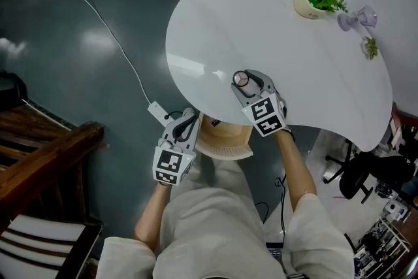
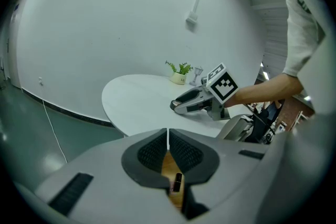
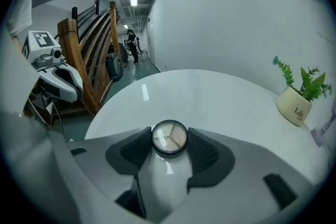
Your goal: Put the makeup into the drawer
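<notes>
White and round, the desk stands over a dark green floor. At the far edge of the desk sits a little green plant in a pale pot.

Close to the near edge of the desk is the right claw. It is clenched on the makeup compact, a small round case with a clear lid. One pad presses on each side of it. I cannot tell if the case rests on the desk or is just above it.

Under the near edge of the desk, a wooden drawer is pulled open. The left claw hangs at the drawer's left side. Its two pads are squeezed together with nothing seen between them. Past them, down in the drawer, lies a small dark tube.
</notes>
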`<act>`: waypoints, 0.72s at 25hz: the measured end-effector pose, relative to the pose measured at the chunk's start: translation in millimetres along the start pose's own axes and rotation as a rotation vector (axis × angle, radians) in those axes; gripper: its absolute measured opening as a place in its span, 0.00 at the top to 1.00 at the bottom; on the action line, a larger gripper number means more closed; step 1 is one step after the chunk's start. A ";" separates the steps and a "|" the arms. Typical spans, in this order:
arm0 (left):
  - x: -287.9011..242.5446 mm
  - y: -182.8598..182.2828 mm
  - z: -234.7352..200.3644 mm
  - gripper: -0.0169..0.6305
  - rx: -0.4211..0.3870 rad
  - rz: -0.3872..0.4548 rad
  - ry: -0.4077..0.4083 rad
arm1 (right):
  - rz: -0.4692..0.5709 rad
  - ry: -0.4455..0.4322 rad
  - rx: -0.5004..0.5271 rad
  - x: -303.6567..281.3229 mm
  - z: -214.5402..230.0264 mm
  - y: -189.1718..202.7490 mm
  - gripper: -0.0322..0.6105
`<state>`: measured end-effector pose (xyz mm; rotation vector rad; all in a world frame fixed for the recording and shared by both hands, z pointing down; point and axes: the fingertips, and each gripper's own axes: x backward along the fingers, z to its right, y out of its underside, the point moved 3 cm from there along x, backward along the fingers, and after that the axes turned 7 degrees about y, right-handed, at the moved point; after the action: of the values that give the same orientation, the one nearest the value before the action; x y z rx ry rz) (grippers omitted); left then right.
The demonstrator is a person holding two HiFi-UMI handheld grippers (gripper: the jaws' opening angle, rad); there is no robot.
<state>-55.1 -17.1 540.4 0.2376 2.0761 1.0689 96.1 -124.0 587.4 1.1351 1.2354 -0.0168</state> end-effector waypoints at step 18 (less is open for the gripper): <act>5.7 1.6 0.6 0.95 -0.009 0.007 -0.003 | 0.103 -0.075 0.033 50.6 -58.9 -16.7 0.62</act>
<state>-58.8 -13.1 538.3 0.2422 2.0687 1.0814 64.3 -64.7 545.1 1.2154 1.1124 -0.0017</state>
